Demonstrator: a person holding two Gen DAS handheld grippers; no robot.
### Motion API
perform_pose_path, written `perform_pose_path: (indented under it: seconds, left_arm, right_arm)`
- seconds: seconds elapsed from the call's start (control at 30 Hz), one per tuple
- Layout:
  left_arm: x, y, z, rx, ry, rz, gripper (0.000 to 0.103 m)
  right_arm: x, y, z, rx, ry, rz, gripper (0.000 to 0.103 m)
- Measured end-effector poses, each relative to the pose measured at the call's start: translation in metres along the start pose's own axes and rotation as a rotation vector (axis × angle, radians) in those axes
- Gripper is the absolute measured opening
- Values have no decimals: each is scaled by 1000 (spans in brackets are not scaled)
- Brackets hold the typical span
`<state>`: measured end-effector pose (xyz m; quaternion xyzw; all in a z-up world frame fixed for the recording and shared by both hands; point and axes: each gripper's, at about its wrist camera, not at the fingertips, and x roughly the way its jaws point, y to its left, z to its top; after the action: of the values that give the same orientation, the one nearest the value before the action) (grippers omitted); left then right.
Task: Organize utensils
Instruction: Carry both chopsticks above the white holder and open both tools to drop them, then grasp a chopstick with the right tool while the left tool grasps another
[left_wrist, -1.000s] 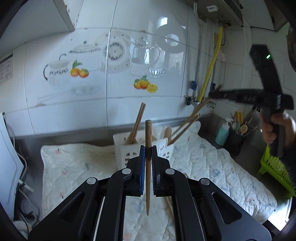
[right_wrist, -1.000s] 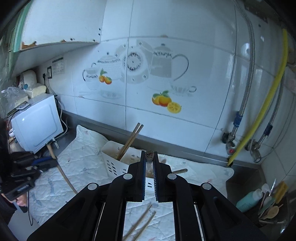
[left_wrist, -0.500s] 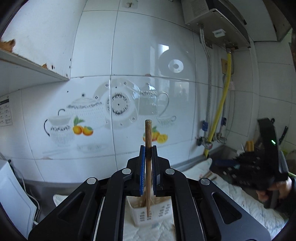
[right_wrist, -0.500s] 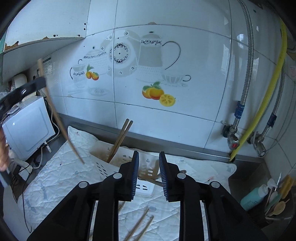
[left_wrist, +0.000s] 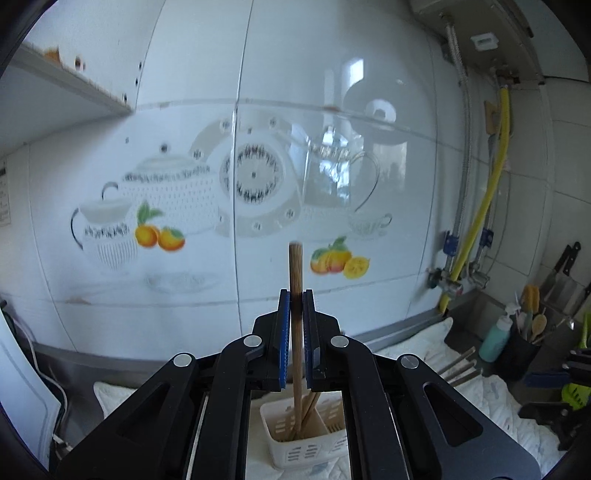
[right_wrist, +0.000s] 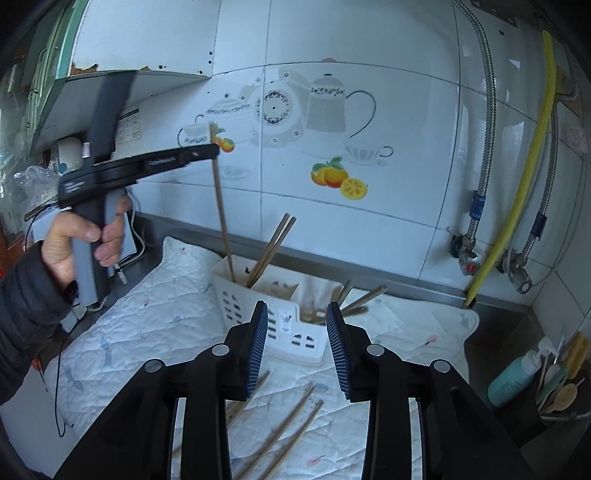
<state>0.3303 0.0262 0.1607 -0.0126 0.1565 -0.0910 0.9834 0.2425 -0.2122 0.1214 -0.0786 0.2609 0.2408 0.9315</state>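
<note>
Tiled wall rose close behind the white caddy. Left gripper pinched a chopstick upright over it. Right gripper had just been opening, empty.

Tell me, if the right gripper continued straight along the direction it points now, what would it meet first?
Probably the white slotted plastic utensil holder: it sits right between and beyond the open jaws of the right gripper, with nothing visible in front of it. Depth is uncertain through the fisheye.
</note>
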Motion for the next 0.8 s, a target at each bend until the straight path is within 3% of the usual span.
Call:
perform_pose_path:
  seconds: [0.17,0.33,0.53,0.8]
  left_arm:
    - [14,10,-15,-39,68,-21,5]
    - [9,12,-19,-45,71,-14,10]
    - [-24,10,-27,-26,46,-14,32]
    - [-69,9,-70,-56,87,-13,37]
  right_arm:
    - [-4,11,-21,-1,15,11,33]
    - [-9,15,-46,23,30,-2,33]
    - [-9,15,-92,103,90,-5,34]
    - [-7,27,-158,184,168,-38,34]
